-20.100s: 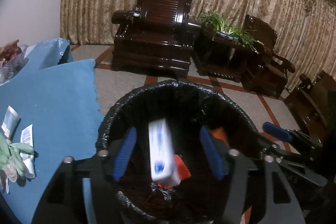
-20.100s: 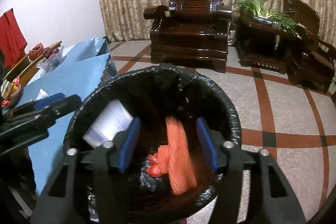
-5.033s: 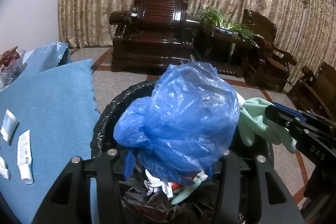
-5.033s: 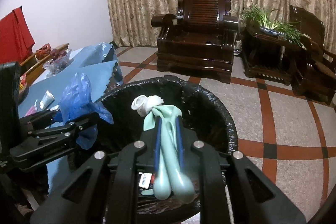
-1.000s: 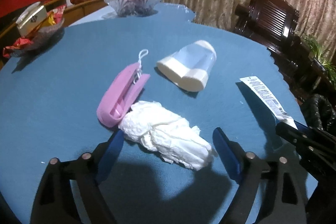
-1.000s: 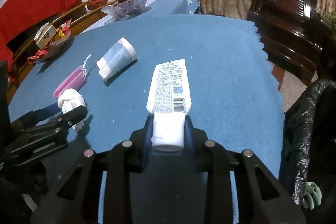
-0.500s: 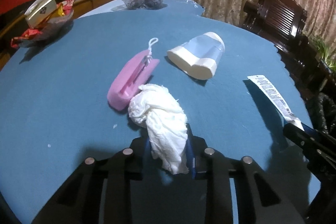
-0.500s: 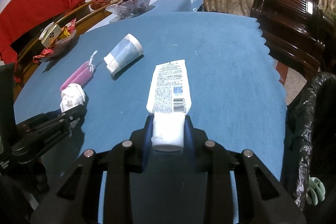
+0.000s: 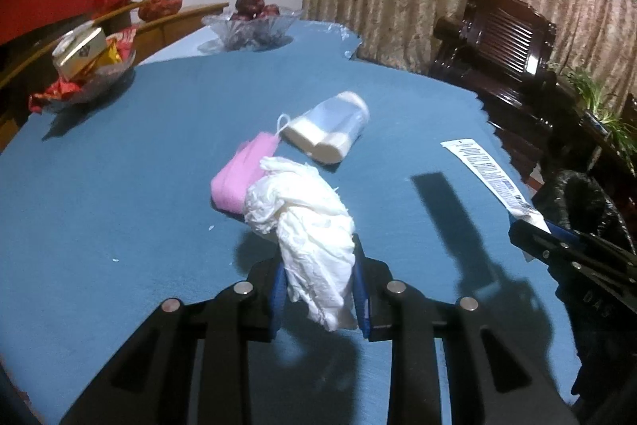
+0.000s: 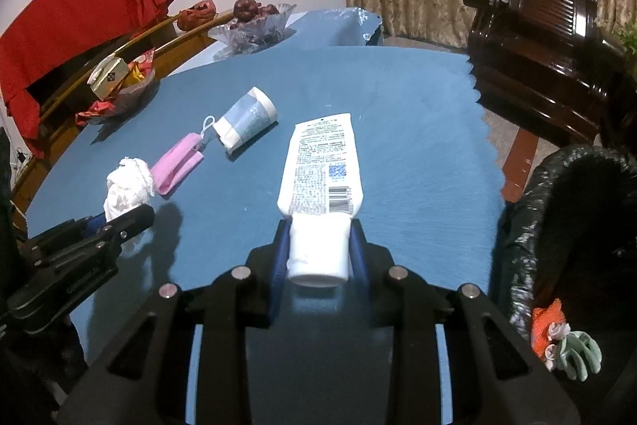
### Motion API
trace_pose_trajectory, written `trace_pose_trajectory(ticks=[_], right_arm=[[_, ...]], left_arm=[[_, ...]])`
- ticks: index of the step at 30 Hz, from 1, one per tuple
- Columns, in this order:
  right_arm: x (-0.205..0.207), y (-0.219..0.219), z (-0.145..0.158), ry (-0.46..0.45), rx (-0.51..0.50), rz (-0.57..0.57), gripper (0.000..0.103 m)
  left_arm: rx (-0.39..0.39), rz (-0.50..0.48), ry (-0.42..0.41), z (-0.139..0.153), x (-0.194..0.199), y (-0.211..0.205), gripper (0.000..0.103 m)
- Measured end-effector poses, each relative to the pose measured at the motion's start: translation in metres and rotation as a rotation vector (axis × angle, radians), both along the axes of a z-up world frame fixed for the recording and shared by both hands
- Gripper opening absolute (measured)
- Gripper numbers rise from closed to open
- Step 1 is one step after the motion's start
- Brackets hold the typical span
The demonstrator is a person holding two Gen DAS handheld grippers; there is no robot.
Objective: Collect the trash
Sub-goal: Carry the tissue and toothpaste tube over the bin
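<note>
My left gripper (image 9: 318, 279) is shut on a crumpled white tissue (image 9: 306, 226), lifted a little above the blue table (image 9: 119, 186). My right gripper (image 10: 318, 249) is shut on the cap end of a white squeeze tube (image 10: 320, 170), held above the table; the same tube (image 9: 487, 172) shows at the right of the left wrist view. On the cloth lie a folded pink mask (image 9: 239, 174) and a tipped paper cup (image 9: 328, 132). The black-lined trash bin (image 10: 565, 226) stands off the table's right edge with trash inside.
Glass dishes of snacks (image 9: 85, 66) and fruit (image 9: 251, 22) sit at the table's far side. Dark wooden armchairs (image 10: 545, 38) and curtains stand behind. A red cloth (image 10: 75, 22) hangs over a chair at left.
My left gripper closed on the white tissue and lifted it off the cloth. Both grippers have risen and drawn back from the table, the right still holding the tube.
</note>
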State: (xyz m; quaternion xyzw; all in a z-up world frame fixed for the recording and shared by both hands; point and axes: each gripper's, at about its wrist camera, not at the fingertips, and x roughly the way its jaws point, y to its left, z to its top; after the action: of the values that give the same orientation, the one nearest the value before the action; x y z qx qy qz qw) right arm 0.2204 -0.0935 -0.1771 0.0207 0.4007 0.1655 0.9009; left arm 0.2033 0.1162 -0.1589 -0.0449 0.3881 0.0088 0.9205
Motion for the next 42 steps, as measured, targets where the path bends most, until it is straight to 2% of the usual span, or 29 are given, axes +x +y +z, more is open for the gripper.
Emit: trace_pose_trajectory(ticks=[14, 25, 42], right_arm=[[-0.042, -0.03, 0.051, -0.097, 0.012, -0.017, 0.029], [-0.07, -0.069, 0.076, -0.154, 0.015, -0.07, 0.029], [-0.116, -0.17, 0.093, -0.206, -0.014, -0.263, 0.029]], left_arm=[[-0.007, -0.085, -0.069, 0.041, -0.025, -0.042, 0.028], [-0.023, -0.169, -0.113, 0.065, -0.038, -0.084, 0.028], [-0.029, -0.371, -0.165, 0.084, -0.049, -0.19, 0.028]])
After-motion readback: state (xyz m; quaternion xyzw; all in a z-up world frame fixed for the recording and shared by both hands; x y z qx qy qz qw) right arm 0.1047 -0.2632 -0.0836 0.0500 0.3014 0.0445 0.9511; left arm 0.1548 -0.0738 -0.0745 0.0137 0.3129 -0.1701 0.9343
